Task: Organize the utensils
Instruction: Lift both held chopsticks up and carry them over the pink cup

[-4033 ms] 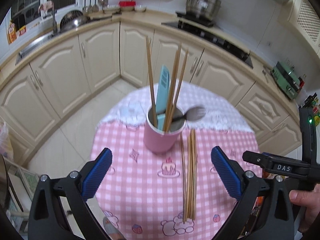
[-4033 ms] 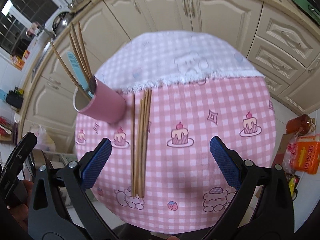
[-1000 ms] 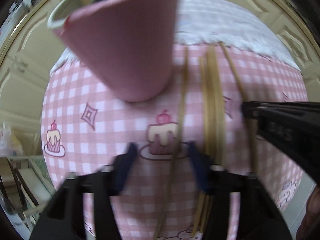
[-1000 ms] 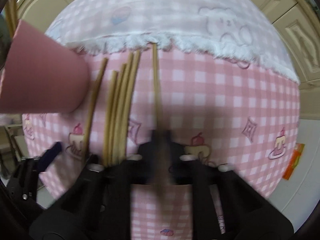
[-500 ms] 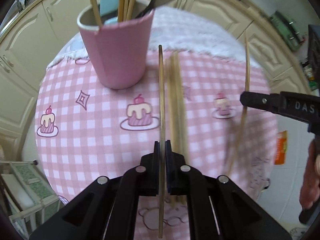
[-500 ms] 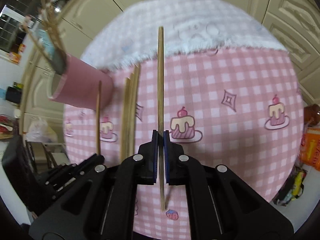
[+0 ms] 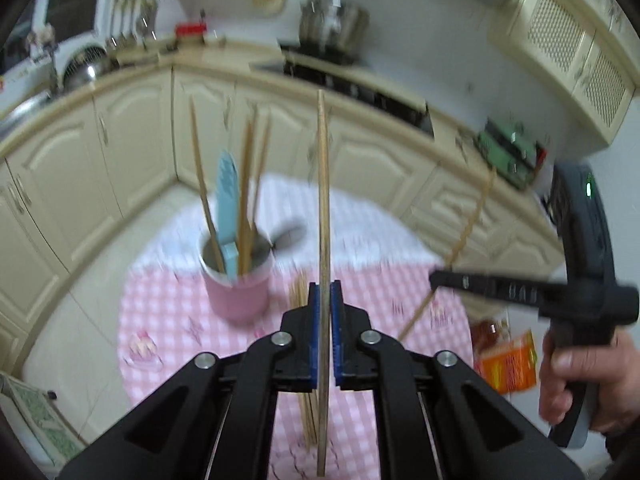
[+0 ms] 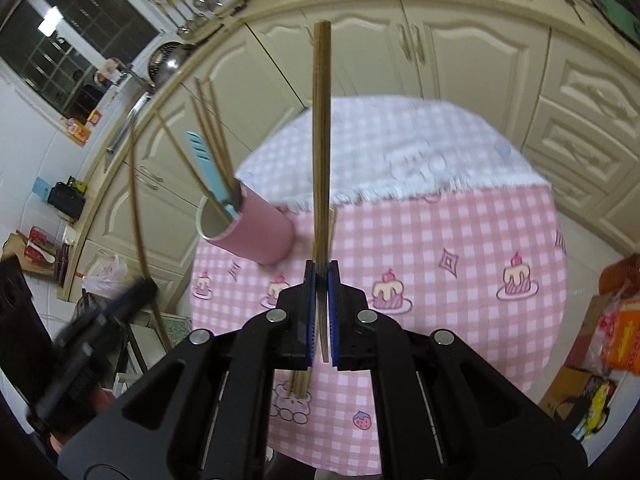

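Note:
My left gripper (image 7: 324,300) is shut on one wooden chopstick (image 7: 322,184), held upright above the round table. My right gripper (image 8: 321,284) is shut on another wooden chopstick (image 8: 321,120), also lifted. A pink cup (image 7: 237,292) stands on the pink checked cloth (image 7: 168,312) and holds several chopsticks, a light blue utensil and a spoon; it also shows in the right wrist view (image 8: 256,236). Several chopsticks (image 7: 306,420) lie on the cloth below the left gripper. The right gripper and its chopstick (image 7: 464,240) show at the right of the left wrist view.
Cream kitchen cabinets (image 7: 120,148) curve behind the table, with a sink, a hob and a pot (image 7: 332,24) on the counter. Orange packets (image 7: 508,360) lie on the floor to the right. A white plastic bag (image 8: 104,272) sits by the cabinets on the left.
Both grippers closed on a chopstick each and have lifted them off the cloth. Both views now tilt up from the table toward the cabinets.

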Motion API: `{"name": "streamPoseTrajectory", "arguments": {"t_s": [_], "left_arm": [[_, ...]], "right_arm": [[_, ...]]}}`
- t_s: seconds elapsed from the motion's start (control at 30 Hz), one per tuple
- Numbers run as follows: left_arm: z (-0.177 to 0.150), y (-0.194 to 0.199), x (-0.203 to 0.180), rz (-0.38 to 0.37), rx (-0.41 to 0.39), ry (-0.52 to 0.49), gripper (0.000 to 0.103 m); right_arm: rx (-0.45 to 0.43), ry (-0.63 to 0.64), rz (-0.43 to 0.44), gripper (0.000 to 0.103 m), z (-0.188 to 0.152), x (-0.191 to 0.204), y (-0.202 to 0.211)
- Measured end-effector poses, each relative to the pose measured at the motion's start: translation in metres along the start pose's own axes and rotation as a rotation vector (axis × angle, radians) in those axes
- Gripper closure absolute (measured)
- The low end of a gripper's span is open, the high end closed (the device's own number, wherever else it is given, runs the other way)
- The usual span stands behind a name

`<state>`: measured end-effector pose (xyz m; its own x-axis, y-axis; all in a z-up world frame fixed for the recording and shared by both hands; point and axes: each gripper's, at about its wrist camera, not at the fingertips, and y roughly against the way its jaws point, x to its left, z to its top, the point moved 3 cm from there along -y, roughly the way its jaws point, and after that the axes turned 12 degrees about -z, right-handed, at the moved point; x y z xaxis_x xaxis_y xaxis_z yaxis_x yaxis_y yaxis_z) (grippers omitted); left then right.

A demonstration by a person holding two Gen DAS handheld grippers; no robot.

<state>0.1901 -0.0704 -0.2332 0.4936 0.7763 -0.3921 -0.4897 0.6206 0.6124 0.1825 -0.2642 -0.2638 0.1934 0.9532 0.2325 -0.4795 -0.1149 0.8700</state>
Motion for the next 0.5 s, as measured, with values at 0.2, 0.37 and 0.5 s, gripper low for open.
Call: {"name": "streamPoseTrajectory", "arguments": {"t_s": [0.2, 0.37, 0.5], "left_arm": [[0.05, 0.035, 0.013, 0.069, -0.192, 0.006, 0.098], [0.082, 0.037, 0.027, 0.084, -0.27, 0.011, 0.098], [0.103, 0.029, 0.041, 0.056, -0.315, 0.04, 0.098]], "right_arm": [[-0.083, 0.06, 0.057, 0.098, 0.019, 0.035, 0.038], [-0.152, 0.108, 0.105, 0.098, 0.052, 0.061, 0.057], [-0.19, 0.14, 0.131, 0.098, 0.077, 0.079, 0.06]]}}
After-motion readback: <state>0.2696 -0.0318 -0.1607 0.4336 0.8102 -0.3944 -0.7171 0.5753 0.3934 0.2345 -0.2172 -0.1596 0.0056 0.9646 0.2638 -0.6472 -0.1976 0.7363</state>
